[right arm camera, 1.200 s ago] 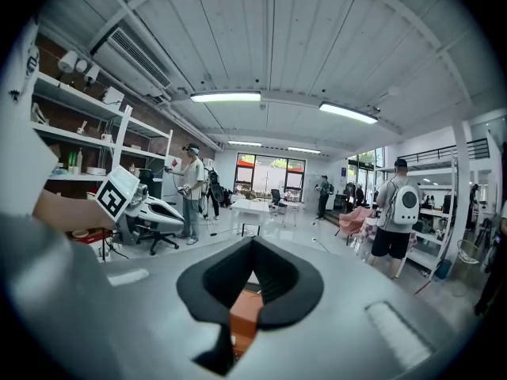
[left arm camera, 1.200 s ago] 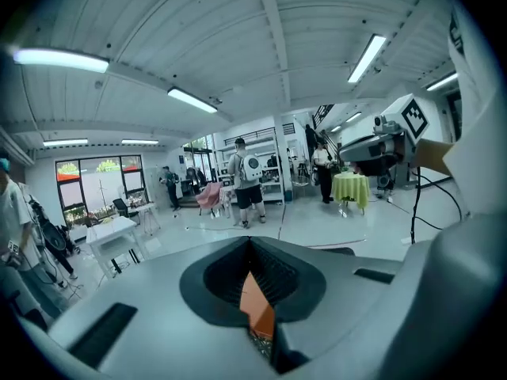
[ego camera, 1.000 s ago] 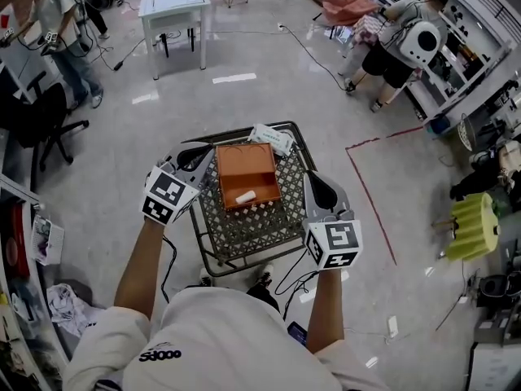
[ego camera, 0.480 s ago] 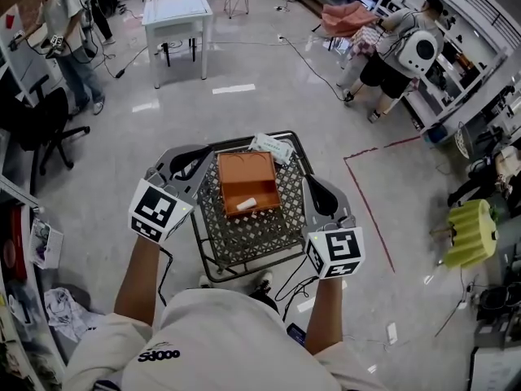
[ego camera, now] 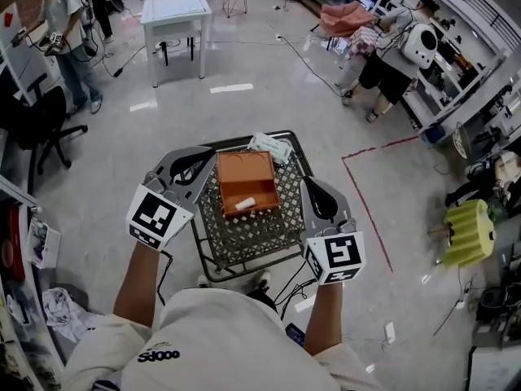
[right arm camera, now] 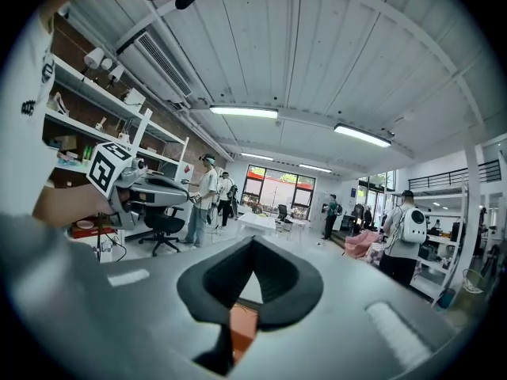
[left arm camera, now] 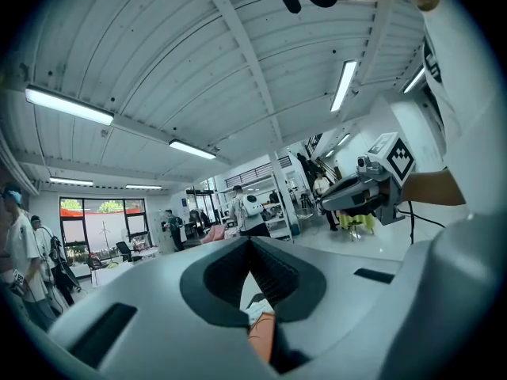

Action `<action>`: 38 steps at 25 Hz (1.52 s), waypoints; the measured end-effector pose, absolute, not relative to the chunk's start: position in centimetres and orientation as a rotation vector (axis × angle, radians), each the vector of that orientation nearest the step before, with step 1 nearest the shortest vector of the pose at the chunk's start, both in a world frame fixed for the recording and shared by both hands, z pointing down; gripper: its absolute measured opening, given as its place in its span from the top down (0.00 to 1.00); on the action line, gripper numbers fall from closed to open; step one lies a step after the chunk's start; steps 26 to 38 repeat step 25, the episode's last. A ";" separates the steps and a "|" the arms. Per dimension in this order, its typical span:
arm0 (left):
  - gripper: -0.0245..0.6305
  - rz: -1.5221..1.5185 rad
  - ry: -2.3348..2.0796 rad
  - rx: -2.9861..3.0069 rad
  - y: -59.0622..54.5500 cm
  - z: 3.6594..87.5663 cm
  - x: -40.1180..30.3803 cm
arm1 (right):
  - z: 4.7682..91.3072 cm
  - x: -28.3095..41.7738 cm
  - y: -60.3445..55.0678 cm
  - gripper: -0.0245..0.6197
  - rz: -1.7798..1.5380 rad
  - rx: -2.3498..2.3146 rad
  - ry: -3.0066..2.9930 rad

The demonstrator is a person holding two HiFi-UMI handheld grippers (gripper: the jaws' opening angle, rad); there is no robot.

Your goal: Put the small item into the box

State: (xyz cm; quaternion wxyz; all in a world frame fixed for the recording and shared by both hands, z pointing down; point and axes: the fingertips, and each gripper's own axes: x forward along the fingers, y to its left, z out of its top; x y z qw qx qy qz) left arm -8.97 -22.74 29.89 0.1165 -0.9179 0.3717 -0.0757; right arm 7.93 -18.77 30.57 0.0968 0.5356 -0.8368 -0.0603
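Observation:
An open orange box [ego camera: 247,177] sits on a black wire-mesh table [ego camera: 244,235]. The small white item [ego camera: 245,204] lies inside the box near its front wall. My left gripper [ego camera: 205,155] hovers at the box's left side, its jaws shut and empty. To the right of the box my right gripper [ego camera: 312,187] hangs with jaws shut and empty too. In the left gripper view the shut jaws point upward, the orange box [left arm camera: 261,335] shows through the gap, and the right gripper [left arm camera: 360,192] shows. The right gripper view also shows the box [right arm camera: 242,327].
A white packet [ego camera: 271,146] lies on the mesh behind the box. Cables trail on the floor by my feet. A red tape line [ego camera: 366,194] runs to the right. A white table [ego camera: 175,10], a black chair [ego camera: 41,125] and people stand farther off.
My left gripper has drawn back to the left and a little down, away from the box. The right gripper has barely shifted. The white item stays in the box.

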 end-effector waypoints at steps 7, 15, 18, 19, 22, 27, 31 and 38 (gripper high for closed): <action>0.96 -0.228 1.080 -2.698 -22.5 30.3 -9.0 | 31.3 7.8 -18.8 0.95 -0.169 1.573 -2.471; 0.95 -0.246 1.066 -2.720 -22.3 31.2 -8.5 | 31.7 8.1 -18.8 0.95 -0.155 1.577 -2.466; 0.96 -0.252 1.061 -2.726 -22.1 31.5 -8.4 | 31.9 8.0 -18.6 0.95 -0.150 1.577 -2.460; 0.96 -0.255 1.058 -2.728 -22.1 31.6 -8.5 | 31.9 7.9 -18.6 0.95 -0.148 1.578 -2.458; 0.96 -0.261 1.051 -2.734 -22.2 31.8 -8.7 | 32.0 7.6 -18.8 0.95 -0.145 1.578 -2.455; 0.96 -0.265 1.048 -2.738 -22.4 31.9 -8.7 | 32.1 7.5 -19.1 0.95 -0.141 1.576 -2.453; 0.96 -0.265 1.048 -2.738 -22.4 31.9 -8.7 | 32.1 7.5 -19.1 0.95 -0.141 1.576 -2.453; 0.96 -0.265 1.048 -2.738 -22.4 31.9 -8.7 | 32.1 7.5 -19.1 0.95 -0.141 1.576 -2.453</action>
